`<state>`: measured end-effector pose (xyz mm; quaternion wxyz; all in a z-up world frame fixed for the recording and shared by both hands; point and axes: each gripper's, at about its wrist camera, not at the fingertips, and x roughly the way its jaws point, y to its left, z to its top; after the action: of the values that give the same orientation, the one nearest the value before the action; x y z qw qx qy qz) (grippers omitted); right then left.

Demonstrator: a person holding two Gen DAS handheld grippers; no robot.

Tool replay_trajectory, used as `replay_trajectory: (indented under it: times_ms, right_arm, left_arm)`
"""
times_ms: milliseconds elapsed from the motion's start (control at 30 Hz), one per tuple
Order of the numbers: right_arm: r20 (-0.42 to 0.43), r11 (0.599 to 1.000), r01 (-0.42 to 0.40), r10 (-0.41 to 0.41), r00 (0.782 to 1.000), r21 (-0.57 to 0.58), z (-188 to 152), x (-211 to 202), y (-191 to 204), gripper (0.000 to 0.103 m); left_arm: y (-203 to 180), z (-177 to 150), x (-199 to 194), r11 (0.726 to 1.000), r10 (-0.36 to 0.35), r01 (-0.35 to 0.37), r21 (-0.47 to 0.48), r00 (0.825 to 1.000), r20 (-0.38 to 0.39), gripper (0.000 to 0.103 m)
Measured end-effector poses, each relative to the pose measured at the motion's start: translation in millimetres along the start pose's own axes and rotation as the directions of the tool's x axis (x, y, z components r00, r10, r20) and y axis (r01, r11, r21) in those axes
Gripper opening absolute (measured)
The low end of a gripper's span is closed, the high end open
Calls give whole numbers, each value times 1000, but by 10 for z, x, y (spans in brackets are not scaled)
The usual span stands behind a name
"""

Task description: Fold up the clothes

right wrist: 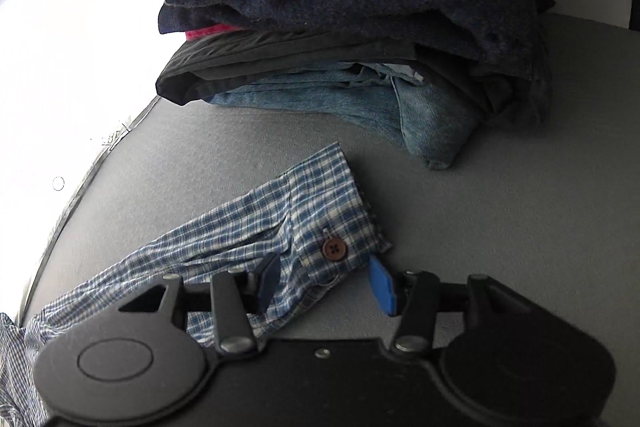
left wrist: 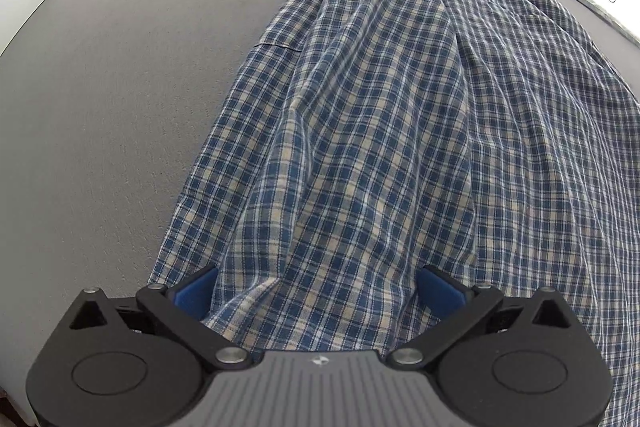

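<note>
Blue, white and tan checks cover the shirt [left wrist: 380,131], which lies spread and rumpled over the grey tabletop [left wrist: 120,107] in the left wrist view, running from the near edge of the picture up to the far rim of the surface. Long soft ridges of cloth run along its length, and a bare stretch of tabletop lies to its left. The left tongs [left wrist: 318,293] hang above the shirt's near end with their blue pads [left wrist: 196,291] spread wide apart; a fold of the checked cloth rises between them, and neither pad presses on it.

In the right wrist view the shirt's sleeve [right wrist: 224,239] lies flat across the tabletop, ending in a cuff [right wrist: 332,211] with a brown button [right wrist: 335,249] on it. The right tongs [right wrist: 326,283] stand part open over the cuff: one blue pad rests at the sleeve's cloth, the other sits just off the cuff's edge over bare tabletop, so the cuff lies between them without being clamped.

Beyond the cuff, apart from it, stands a pile of folded clothes [right wrist: 360,27]: blue denim [right wrist: 420,115] at the bottom, black and dark navy layers above, a strip of pink showing between them, then beige, grey and a printed pale blue piece on top.
</note>
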<state>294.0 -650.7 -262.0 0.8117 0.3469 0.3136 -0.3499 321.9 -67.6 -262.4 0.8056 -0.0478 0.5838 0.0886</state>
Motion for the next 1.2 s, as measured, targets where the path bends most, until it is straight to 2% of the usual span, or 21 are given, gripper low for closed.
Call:
replay_trajectory:
  times_ms: [67, 100, 133, 267, 400, 533, 667, 800, 867, 967, 1033, 1067, 1133, 1200]
  right_arm:
    - [1, 999, 17, -17, 1000, -42, -2, 22, 60, 50]
    - [0, 998, 17, -17, 1000, -61, 1, 36, 81, 46]
    - [0, 997, 18, -18, 1000, -80, 4, 50, 102, 34]
    - [-11, 996, -11, 10, 1000, -85, 22, 60, 86, 25]
    - [-31, 993, -117, 116, 993, -29, 21, 9, 12, 19]
    - [-29, 959, -280, 279, 960, -32, -20, -168, 92, 17]
    - [-87, 886, -464, 462, 883, 3, -116, -325, 302, 17]
    - [-177, 796, -590, 605, 776, 136, -297, -336, 511, 17]
    - [-231, 749, -626, 663, 712, 217, -450, -334, 633, 17]
    - [-305, 691, -655, 723, 620, 307, -713, -339, 836, 17]
    - [-352, 665, -656, 747, 564, 358, -911, -356, 958, 17]
    - [-379, 651, -647, 758, 530, 398, -1049, -360, 1020, 17]
    - [-412, 627, -610, 779, 473, 485, -1300, -347, 1092, 17]
    - [-453, 621, -575, 783, 426, 533, -1566, -363, 1182, 17]
  left_arm:
    - [-25, 21, 23, 1000, 1, -1, -3, 1000, -1, 103]
    - [-33, 23, 27, 1000, 0, 0, -5, 1000, 0, 103]
    - [-42, 25, 30, 1000, 0, 0, -6, 1000, 1, 103]
    - [-64, 14, 26, 1000, 1, -1, -9, 1000, 6, 103]
    - [-66, 12, 27, 1000, -1, 1, -8, 1000, -1, 103]
    - [-46, 15, 30, 1000, -4, 4, -5, 1000, 5, 103]
    - [35, 25, -11, 1000, -19, 19, -9, 1000, -5, 103]
    - [163, 22, -153, 997, -62, 63, -41, 998, 30, 103]
    - [216, 16, -254, 995, -81, 84, -54, 995, 56, 103]
    - [288, 4, -426, 989, -131, 137, -61, 987, 88, 103]
    - [325, 44, -508, 981, -175, 182, -67, 979, 101, 103]
    - [330, 46, -548, 976, -201, 209, -69, 974, 106, 103]
    - [315, 64, -594, 960, -264, 272, -69, 958, 116, 103]
    - [284, 102, -634, 940, -326, 334, -62, 938, 116, 102]
